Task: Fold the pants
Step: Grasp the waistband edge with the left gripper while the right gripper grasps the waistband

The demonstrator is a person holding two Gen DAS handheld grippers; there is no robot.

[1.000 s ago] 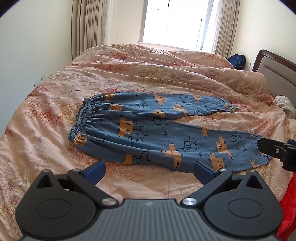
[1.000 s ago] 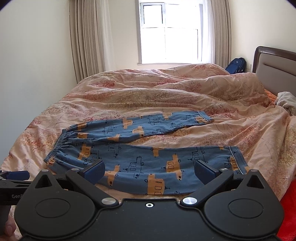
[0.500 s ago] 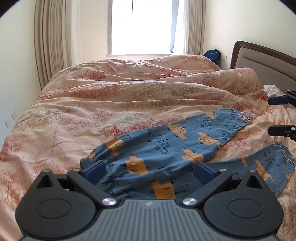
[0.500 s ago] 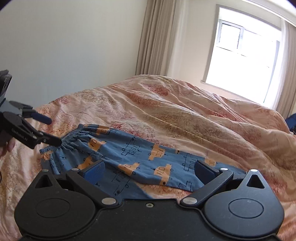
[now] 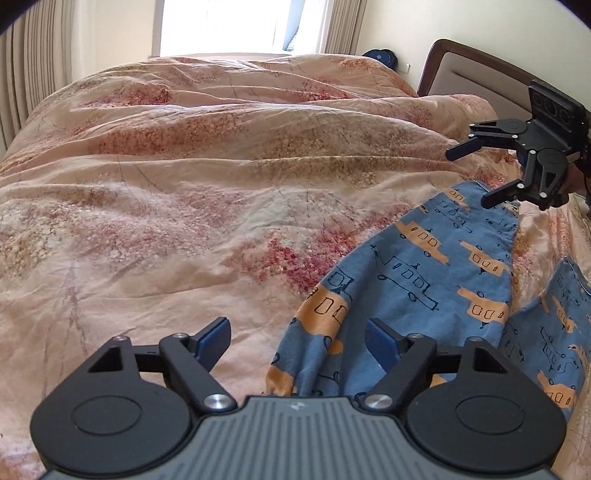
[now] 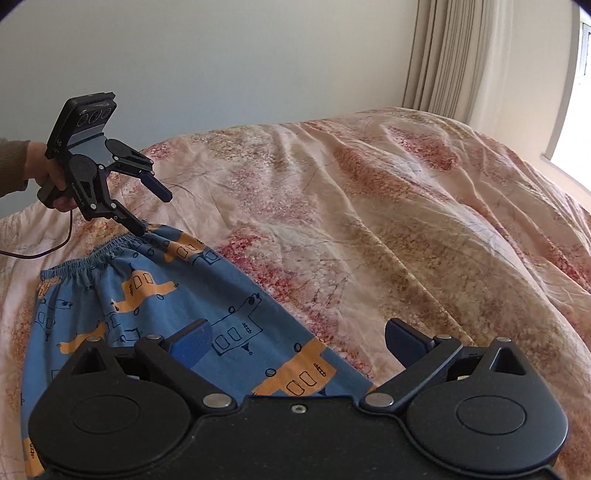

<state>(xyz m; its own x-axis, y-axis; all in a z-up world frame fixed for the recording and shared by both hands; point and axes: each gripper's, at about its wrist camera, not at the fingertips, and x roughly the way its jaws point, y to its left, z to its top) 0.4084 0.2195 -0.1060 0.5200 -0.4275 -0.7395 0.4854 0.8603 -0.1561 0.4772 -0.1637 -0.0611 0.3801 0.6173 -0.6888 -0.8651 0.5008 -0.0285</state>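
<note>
In the left wrist view, pleated curtains (image 5: 22,74) hang at the far left beside a bright window (image 5: 229,26). A rumpled peach floral duvet (image 5: 184,177) covers the bed and fills most of the picture. Low in the frame, the left tool (image 5: 297,336) has its blue pads apart and its jaws are closing; the waistband edge of the pants (image 5: 424,273) lies bunched between them, nearer the right pad, but neither pad presses on the cloth. The pants, blue with orange vehicle prints, lie on the duvet and run from there up to the right, with the second leg beside them at the right edge. At the upper right the right tool (image 5: 476,173) hangs over the far leg end, its jaws wide, in front of a padded headboard (image 5: 480,74).

In the right wrist view, a person's hand (image 6: 55,177) in an olive sleeve holds the left tool (image 6: 151,210) at the far left, its lower finger touching the gathered waistband, its upper finger clear above. A thin cable (image 6: 44,247) trails from it. The pants (image 6: 155,295) spread across the lower left. At the bottom the right tool (image 6: 299,343) stands wide with jaws closing; the left pad is over the leg, the right pad over bare duvet (image 6: 388,221), and nothing is gripped. Curtains (image 6: 461,55) hang at the upper right.
</note>
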